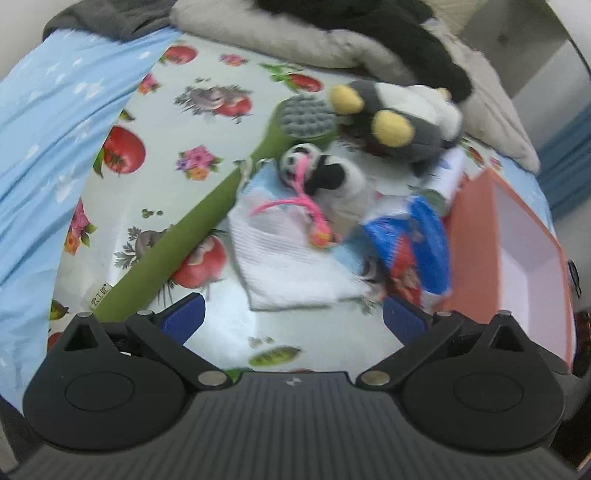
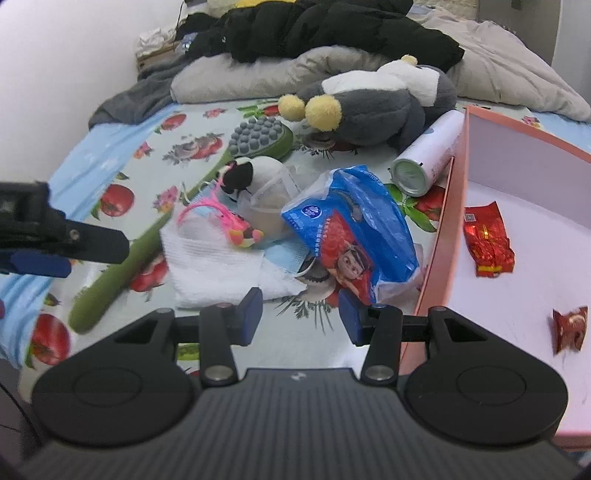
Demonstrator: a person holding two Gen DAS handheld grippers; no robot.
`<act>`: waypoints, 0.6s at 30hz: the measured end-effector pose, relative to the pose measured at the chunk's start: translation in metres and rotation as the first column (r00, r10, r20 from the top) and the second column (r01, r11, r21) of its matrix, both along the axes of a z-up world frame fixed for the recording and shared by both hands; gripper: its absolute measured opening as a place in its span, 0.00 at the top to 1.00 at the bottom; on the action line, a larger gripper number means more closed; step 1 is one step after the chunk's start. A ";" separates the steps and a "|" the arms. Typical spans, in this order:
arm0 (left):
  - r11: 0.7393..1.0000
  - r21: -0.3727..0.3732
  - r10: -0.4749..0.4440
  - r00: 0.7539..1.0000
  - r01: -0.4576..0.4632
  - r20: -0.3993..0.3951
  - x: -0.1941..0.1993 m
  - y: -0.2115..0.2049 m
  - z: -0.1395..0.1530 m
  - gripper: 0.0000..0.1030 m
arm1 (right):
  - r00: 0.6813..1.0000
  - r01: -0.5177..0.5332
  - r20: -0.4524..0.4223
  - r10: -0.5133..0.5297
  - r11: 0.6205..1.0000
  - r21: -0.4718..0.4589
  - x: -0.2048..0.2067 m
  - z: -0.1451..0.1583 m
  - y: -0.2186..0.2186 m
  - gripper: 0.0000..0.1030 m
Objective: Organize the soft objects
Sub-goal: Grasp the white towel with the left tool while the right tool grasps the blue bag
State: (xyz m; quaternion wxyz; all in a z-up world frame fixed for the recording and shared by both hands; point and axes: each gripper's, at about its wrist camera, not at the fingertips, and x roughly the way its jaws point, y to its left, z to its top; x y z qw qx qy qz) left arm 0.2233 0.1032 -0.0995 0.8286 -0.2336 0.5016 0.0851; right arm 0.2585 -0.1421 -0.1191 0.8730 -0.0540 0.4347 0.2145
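A grey and white plush penguin with yellow feet (image 2: 373,107) (image 1: 399,114) lies at the back of the flowered cloth. A small black and white plush with pink strings (image 2: 243,177) (image 1: 321,173) rests on a white towel (image 2: 214,258) (image 1: 284,258). A blue and red soft packet (image 2: 354,236) (image 1: 413,236) lies beside the pink box (image 2: 443,236) (image 1: 476,236). My left gripper (image 1: 293,319) is open and empty, just short of the towel. My right gripper (image 2: 301,315) is open and empty, near the towel's corner and the packet.
A green massage brush (image 2: 155,229) (image 1: 207,218) lies diagonally at the left. A white can (image 2: 428,155) lies beside the box. Two red wrappers (image 2: 487,240) lie in the box. Grey bedding (image 2: 258,81) and a black jacket (image 2: 332,29) fill the back.
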 end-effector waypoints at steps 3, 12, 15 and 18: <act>0.999 -0.038 0.031 0.999 -0.031 -0.022 0.011 0.015 -0.030 0.00 | 1.000 -0.001 0.000 0.001 0.999 -0.032 0.011 -0.011 0.008 0.53; 0.990 -0.131 0.044 0.997 -0.051 -0.061 0.038 0.031 -0.099 0.03 | 0.999 0.031 0.044 -0.026 0.993 -0.112 0.042 -0.039 0.031 0.53; 0.991 -0.122 0.047 0.997 -0.055 -0.060 0.046 0.031 -0.112 0.05 | 0.995 0.032 0.094 -0.015 0.983 -0.183 0.049 -0.050 0.040 0.53; 0.996 -0.076 0.034 0.999 -0.035 -0.019 0.052 0.028 -0.112 0.05 | 0.991 0.032 0.132 0.000 0.968 -0.248 0.054 -0.060 0.044 0.53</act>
